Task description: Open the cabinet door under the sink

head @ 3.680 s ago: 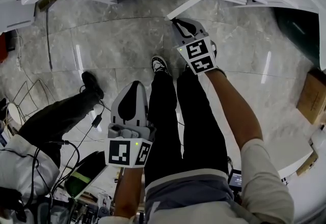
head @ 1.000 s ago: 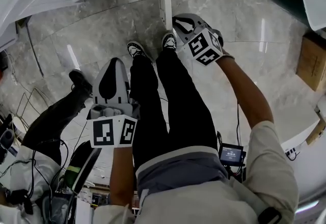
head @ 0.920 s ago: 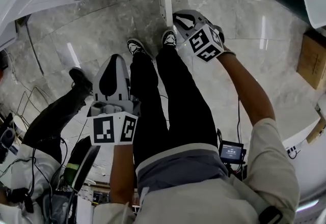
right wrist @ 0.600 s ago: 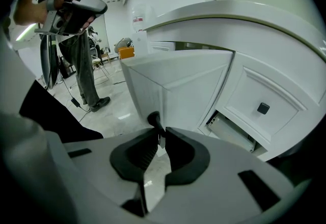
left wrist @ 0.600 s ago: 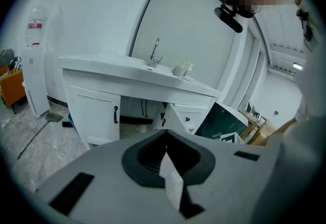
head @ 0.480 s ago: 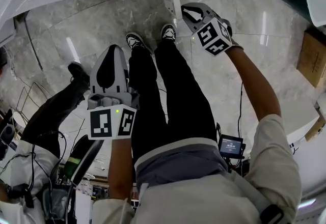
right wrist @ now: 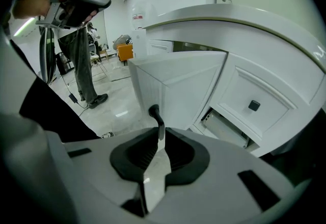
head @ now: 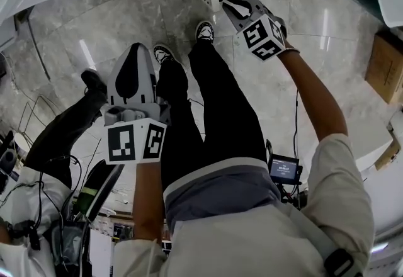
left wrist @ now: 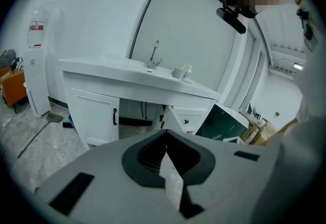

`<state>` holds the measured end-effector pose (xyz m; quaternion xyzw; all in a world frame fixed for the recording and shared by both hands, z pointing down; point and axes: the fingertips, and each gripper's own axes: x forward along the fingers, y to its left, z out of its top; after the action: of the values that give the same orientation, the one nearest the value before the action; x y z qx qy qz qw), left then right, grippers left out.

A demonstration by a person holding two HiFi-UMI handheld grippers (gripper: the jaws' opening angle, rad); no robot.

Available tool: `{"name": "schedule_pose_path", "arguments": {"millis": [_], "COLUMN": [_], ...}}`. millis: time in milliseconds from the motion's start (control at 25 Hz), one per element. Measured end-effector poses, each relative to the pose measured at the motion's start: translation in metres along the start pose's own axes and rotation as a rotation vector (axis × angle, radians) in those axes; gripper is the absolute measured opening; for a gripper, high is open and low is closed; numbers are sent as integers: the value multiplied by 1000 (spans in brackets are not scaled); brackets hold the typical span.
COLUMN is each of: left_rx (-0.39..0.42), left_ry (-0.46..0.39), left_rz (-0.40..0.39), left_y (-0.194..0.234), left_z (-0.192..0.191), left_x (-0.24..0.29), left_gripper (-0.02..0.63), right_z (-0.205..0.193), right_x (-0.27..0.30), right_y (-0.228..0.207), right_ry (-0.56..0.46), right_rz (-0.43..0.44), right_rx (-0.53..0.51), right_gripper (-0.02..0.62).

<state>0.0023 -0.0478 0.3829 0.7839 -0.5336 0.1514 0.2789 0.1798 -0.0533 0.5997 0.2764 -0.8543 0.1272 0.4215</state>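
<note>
Though already swung out from the cabinet [right wrist: 265,98], door [right wrist: 173,83]: under the sink [left wrist: 133,66], standing roughly square to the cabinet front.
Progress: opening looks mostly done; left, at most, a further swing and letting go.
Door axis: long axis upright; free edge points out into the room.
Handle [right wrist: 154,112]: black, upright, on that free edge.
Right tool [right wrist: 159,130]: closed on the handle's lower end.
Left tool [left wrist: 166,134]: closed, nothing in it, held well back from the cabinet.
</note>
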Motion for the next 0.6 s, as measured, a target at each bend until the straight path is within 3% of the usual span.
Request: {"name": "schedule_pose_path", "arguments": {"millis": [200,600], "left_rx": [7,30], "left_ry": [-9,-57], "left_rz": [-24,-41], "left_y": [-4,5], "left_z": [12,50], "left_x": [-4,-22], "left_gripper": [2,2], "right_z": [-5,31], "right_x": [-23,-67], "right_y": [-2,5], "right_ry": [10,-54], "right_rz": [-32,-93], "right_rx": [98,289], "right_gripper": [48,46]}}
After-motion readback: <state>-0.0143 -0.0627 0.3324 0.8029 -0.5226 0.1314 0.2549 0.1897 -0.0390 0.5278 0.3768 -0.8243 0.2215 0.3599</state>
